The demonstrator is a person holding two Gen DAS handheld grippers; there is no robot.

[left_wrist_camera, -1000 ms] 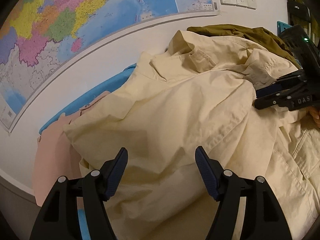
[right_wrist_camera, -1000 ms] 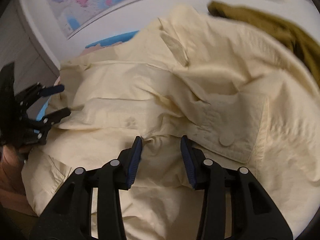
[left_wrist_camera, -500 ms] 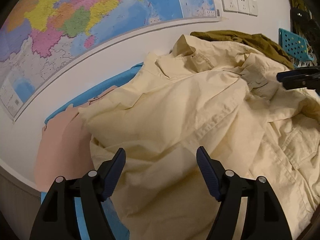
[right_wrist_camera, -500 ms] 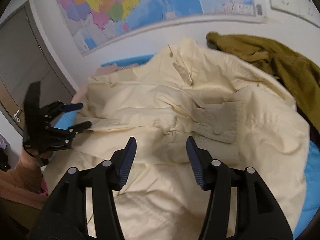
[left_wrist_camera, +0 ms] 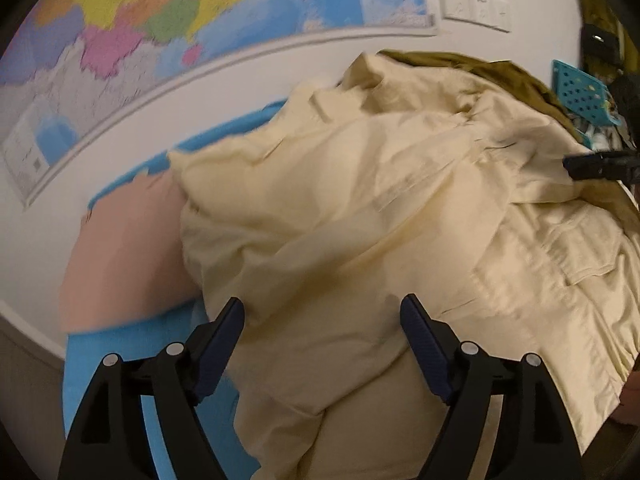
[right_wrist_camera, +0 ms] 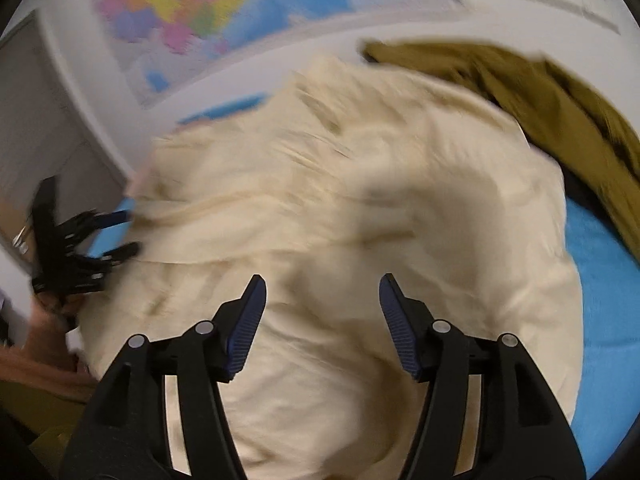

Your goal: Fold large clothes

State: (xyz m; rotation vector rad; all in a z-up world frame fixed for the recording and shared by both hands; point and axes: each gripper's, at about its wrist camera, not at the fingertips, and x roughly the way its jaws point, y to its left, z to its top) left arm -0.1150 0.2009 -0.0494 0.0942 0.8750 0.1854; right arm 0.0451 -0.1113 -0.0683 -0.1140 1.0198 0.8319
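A large cream jacket (left_wrist_camera: pixel 380 208) lies crumpled on a blue surface (left_wrist_camera: pixel 120 360); it also fills the right wrist view (right_wrist_camera: pixel 360 208). My left gripper (left_wrist_camera: pixel 322 344) is open and empty above the jacket's near hem. It also shows at the left edge of the right wrist view (right_wrist_camera: pixel 116 232), jaws apart. My right gripper (right_wrist_camera: pixel 320 320) is open and empty above the jacket. One of its fingers (left_wrist_camera: pixel 592 164) pokes in at the right of the left wrist view. Both views are motion-blurred.
An olive garment (right_wrist_camera: pixel 560 104) lies behind the jacket at the right, and a pink garment (left_wrist_camera: pixel 124 248) at its left. A wall with a map (left_wrist_camera: pixel 160 20) and sockets (left_wrist_camera: pixel 472 4) is behind. A teal perforated basket (left_wrist_camera: pixel 580 92) stands at far right.
Both grippers have drawn back from the jacket and opened wider. The right gripper has let go of the fold it was pinching. The jacket has slumped and shifted.
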